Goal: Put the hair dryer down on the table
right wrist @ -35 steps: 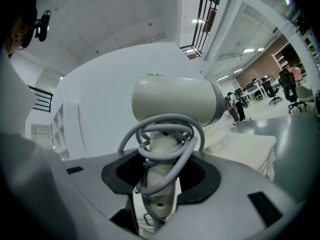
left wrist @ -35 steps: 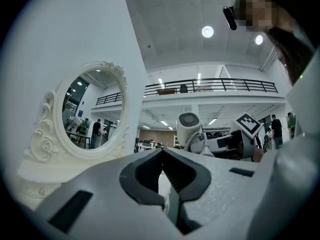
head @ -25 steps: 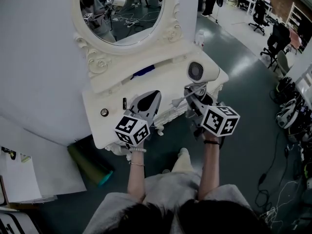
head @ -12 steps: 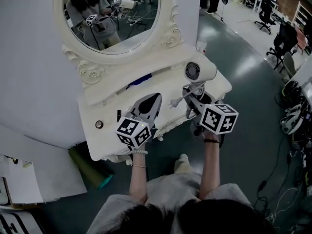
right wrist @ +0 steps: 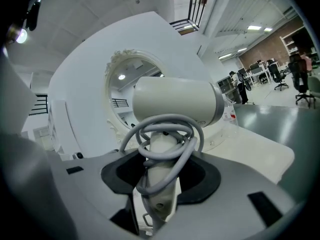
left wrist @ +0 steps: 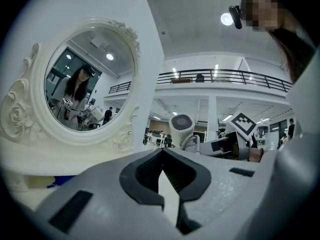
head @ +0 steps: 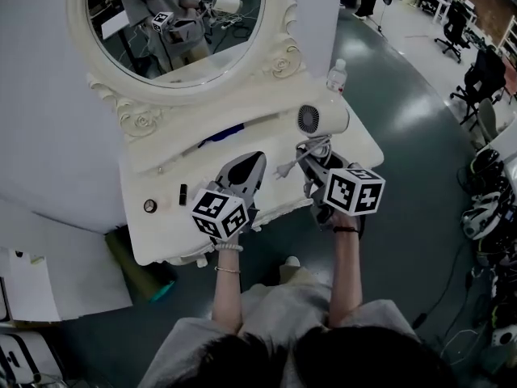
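**Head view with both gripper views.** My right gripper pinches the hair dryer by its handle, with a pad bearing on either side. A grey cable is coiled round the handle just above the jaws.

- **Axes:** The handle's long axis runs roughly upright out of the jaws. The barrel lies crosswise on top, with its long axis level and roughly along the table's width. The rear grille faces my left gripper, and the outlet faces my right.
- **Position:** The dryer is over the right part of the white table. I cannot tell whether the handle's foot touches the top.
- **Left gripper:** It hovers near the dryer over the table's middle, jaws pressed together at the tips with nothing between them.
- **Edges:** The front edge passes under both grippers, and the right edge lies near, beyond the outlet. The mirror and its raised shelf close off the rear, and a bottle stands at the rear right corner.
- **Open room:** Bare top shows to the right of the dryer. More shows to the left of my left gripper, as far as a dark stick and a round object.
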Demonstrator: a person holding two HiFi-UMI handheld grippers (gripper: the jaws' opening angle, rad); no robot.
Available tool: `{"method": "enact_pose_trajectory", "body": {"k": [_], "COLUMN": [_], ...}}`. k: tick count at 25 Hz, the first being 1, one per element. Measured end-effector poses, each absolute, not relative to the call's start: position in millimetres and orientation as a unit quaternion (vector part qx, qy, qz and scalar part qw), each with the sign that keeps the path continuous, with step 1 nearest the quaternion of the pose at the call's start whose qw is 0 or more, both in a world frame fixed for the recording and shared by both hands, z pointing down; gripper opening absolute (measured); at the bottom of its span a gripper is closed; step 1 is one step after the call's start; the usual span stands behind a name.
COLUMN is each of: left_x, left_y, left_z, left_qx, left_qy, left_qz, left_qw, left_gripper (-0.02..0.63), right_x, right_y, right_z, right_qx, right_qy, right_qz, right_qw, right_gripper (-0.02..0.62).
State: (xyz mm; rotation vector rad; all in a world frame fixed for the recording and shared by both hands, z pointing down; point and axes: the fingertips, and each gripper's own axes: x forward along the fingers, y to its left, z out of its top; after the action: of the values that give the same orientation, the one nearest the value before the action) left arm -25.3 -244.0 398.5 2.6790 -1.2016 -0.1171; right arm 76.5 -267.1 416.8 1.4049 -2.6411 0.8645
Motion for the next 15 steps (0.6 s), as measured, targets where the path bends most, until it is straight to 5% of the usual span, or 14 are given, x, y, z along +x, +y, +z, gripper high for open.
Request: {"method": "enact_pose_trajectory", "body": {"k": [15], "left_x": [-20], "left_y": [-299], "left_z": [457], "left_qx": [0.896], "left_qy": [-0.412], "left_qz": [-0.007], "left_qw": [0.169], "left_gripper": [0.005], "right_x": [73], "right_y": [-320], "right_z": [491], "right_qx": [0.439], "right_qy": [-0.831], "right_qz": [0.327], "right_qw": [0.097], "right_gripper": [0.187]}}
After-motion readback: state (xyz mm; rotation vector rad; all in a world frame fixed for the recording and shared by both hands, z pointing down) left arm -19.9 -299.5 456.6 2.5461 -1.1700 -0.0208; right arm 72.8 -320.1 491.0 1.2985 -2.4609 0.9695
